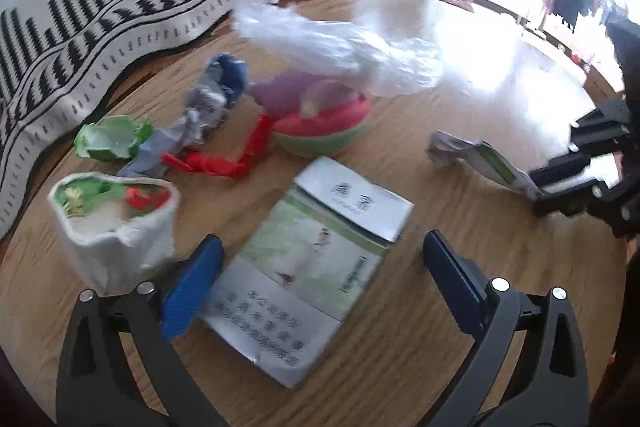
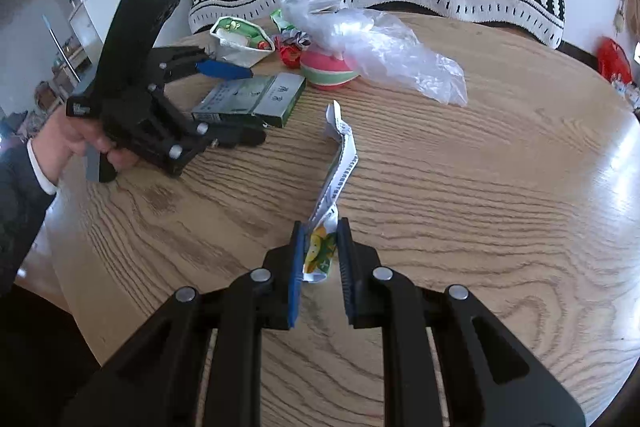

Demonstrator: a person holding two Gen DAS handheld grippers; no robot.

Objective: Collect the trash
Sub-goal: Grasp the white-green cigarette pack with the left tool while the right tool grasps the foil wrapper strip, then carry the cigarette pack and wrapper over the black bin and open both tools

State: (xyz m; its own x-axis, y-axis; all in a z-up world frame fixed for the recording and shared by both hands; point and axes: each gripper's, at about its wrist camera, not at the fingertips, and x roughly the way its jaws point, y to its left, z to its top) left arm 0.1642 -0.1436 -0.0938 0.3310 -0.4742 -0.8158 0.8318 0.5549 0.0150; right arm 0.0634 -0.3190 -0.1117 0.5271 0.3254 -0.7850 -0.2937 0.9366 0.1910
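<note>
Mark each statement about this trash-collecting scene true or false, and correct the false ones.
1. The right gripper is shut on the flattened wrapper. True.
2. The left gripper has open fingers on either side of the cigarette pack. True.
3. The clear plastic bag lies on the floor. False: it is draped over the red-and-green bowl on the wooden table.
4. The crumpled white cup stands right of the pack in the left wrist view. False: it stands left.
</note>
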